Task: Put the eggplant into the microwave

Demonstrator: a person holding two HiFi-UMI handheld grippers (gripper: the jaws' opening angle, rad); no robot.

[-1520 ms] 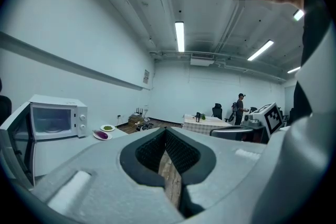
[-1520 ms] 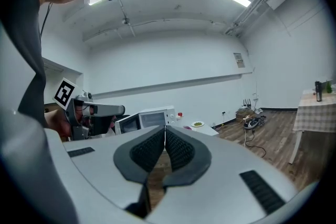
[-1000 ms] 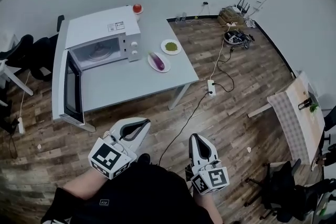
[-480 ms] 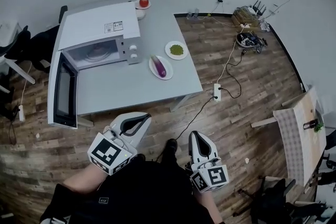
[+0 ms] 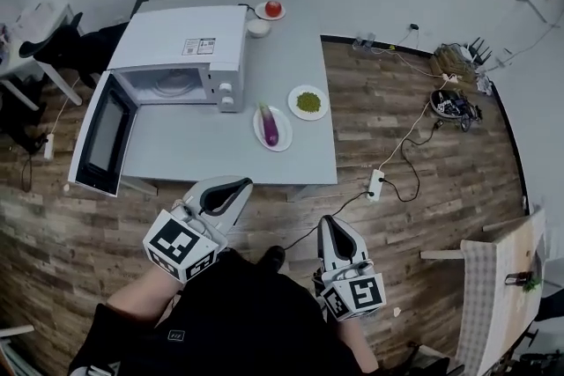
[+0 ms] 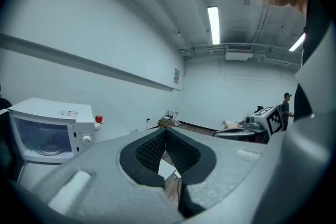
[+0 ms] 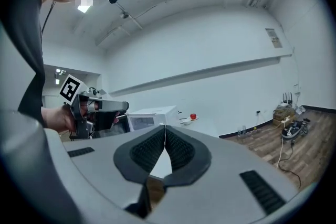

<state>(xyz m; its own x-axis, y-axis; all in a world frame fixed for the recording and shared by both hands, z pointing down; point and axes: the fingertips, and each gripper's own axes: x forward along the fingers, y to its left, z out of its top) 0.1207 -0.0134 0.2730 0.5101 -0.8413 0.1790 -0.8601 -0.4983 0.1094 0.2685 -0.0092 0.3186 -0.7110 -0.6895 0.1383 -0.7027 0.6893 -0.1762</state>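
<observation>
1. Grey table (image 5: 203,158), seen whole only in the head view.
2. Microwave (image 5: 181,48), door open.
3. Left gripper (image 5: 236,183) and right gripper (image 5: 327,228): jaws pressed together, empty, short of the table.
4. Eggplant (image 5: 270,124) lies on a plate (image 5: 280,142) beside the microwave; neither gripper view shows it.

Grey table (image 5: 211,156) on the wood floor (image 5: 423,224). Small plate (image 5: 294,104) of green food (image 5: 309,102) near the right edge; red tomato (image 5: 273,8) at the back corner, white bowl (image 5: 258,28) just beside it. Power strip (image 5: 377,185) on the floor.
</observation>
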